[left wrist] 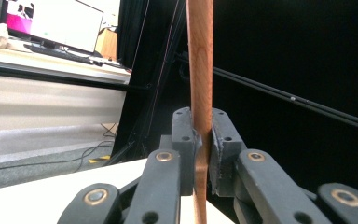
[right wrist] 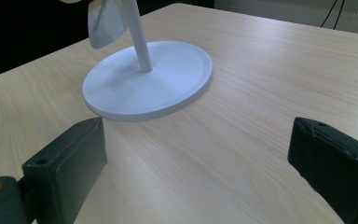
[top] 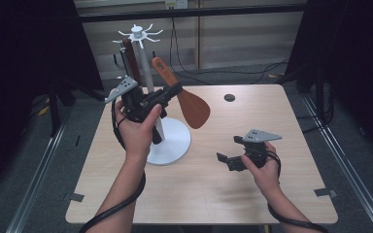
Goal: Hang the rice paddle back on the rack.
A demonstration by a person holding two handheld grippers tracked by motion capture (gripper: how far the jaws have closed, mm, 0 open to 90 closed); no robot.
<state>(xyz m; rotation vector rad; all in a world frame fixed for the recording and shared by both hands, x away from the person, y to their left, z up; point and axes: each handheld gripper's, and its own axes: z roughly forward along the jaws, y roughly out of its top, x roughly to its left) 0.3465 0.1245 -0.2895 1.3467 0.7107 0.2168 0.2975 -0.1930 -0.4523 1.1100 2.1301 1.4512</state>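
A brown wooden spatula (top: 193, 108) hangs tilted in the air, handle up to the left and broad blade down to the right, in front of the white utensil stand (top: 141, 35). My left gripper (top: 174, 92) is shut on its handle beside the stand's pole. In the left gripper view the pads clamp the upright wooden handle (left wrist: 200, 65), with the left gripper (left wrist: 203, 135) tight around it. My right gripper (top: 227, 156) is held low over the table's right half, open and empty. In the right gripper view the right gripper (right wrist: 200, 154) gapes wide toward the stand's round base (right wrist: 158, 88).
A dark utensil (top: 130, 57) hangs on the stand's left side. A pale utensil blade (right wrist: 103, 23) hangs beside the pole (right wrist: 137, 42). The wooden table (top: 252, 194) has a small dark hole (top: 229, 97) at the back. Black curtains and cables surround the table.
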